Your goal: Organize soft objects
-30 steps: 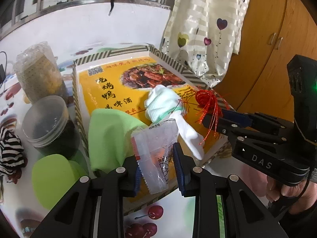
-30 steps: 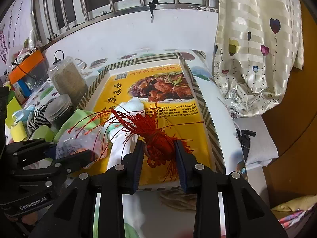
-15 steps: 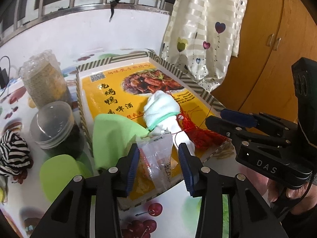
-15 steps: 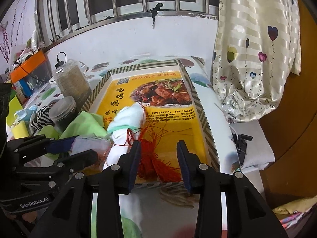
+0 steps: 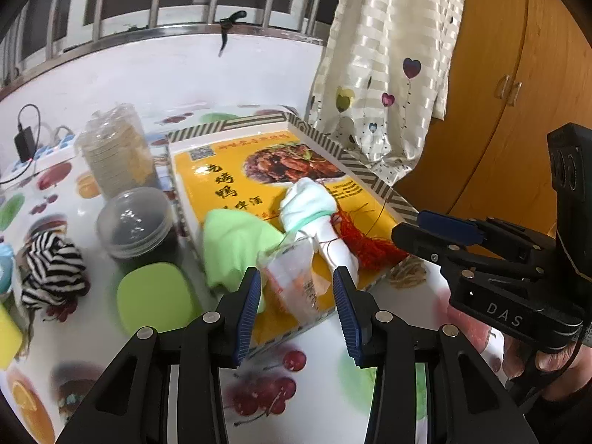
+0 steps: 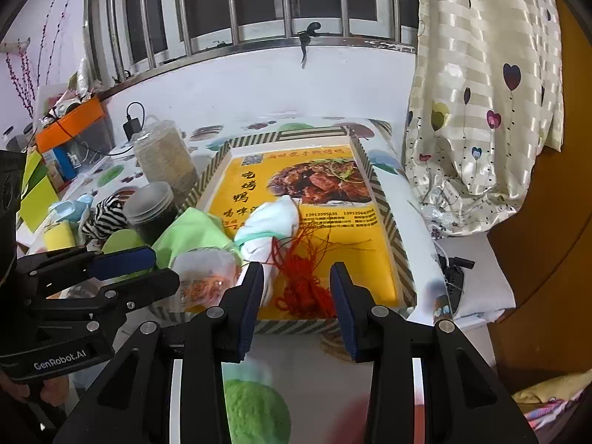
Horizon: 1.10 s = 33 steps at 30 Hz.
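Observation:
A striped-rim tray point(image 5: 364, 170) point(image 6: 393, 229) with a yellow printed floor holds the soft things. In it lie a green cloth point(image 5: 236, 244) point(image 6: 192, 229), a rolled white cloth with a green band point(image 5: 307, 203) point(image 6: 270, 218), a clear plastic bag point(image 5: 296, 281) point(image 6: 203, 273) and a red tassel point(image 5: 366, 244) point(image 6: 303, 281). My left gripper point(image 5: 298, 296) point(image 6: 162, 268) hangs open above the near tray edge, clear of the bag. To its right, my right gripper point(image 6: 296, 288) point(image 5: 409, 224) is open above the tassel, not touching it.
A zebra-striped cloth point(image 5: 51, 266) point(image 6: 105, 214) lies on the table left of the tray. Beside the tray stand a dark jar point(image 5: 137, 222), a tall grain jar point(image 5: 114, 151) and a green lid point(image 5: 153, 296). A curtain point(image 5: 388, 74) and a wooden cupboard point(image 5: 518, 111) close off the right side.
Both grippers opened: the left let go of the plastic bag, the right of the red tassel. Both things now lie in the tray. The grippers drew back and up.

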Tool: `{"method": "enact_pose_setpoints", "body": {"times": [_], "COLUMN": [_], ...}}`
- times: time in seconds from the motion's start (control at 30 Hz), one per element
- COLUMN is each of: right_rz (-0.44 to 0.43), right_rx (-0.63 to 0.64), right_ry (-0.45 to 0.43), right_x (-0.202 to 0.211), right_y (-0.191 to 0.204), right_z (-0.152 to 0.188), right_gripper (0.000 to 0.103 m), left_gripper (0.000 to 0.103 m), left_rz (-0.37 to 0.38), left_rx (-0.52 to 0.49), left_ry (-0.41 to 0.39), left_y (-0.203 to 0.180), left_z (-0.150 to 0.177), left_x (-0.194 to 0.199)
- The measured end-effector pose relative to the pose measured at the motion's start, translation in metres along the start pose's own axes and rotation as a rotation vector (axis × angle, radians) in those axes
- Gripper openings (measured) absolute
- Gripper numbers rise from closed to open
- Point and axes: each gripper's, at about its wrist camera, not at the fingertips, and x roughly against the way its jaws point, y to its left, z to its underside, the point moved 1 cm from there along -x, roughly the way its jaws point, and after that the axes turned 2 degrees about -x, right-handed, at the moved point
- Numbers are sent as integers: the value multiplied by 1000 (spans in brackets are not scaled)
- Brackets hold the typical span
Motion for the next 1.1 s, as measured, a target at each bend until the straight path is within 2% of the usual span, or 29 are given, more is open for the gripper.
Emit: {"method": "enact_pose_setpoints", "body": {"times": [0.4,1.1], "right_rz": [-30,-182], "right_rx": [22,109], "right_ry": [19,-12], "right_x": [3,15], "right_y": [17,76], "right_z": [9,6], "right_gripper": [39,39], "left_gripper": [39,39], "left_rz": [-38,-129], "left_rx": [35,147], "left_ry": [-12,-52], "left_y": [19,63], "left_z": [19,42], "left_x": [27,67]}}
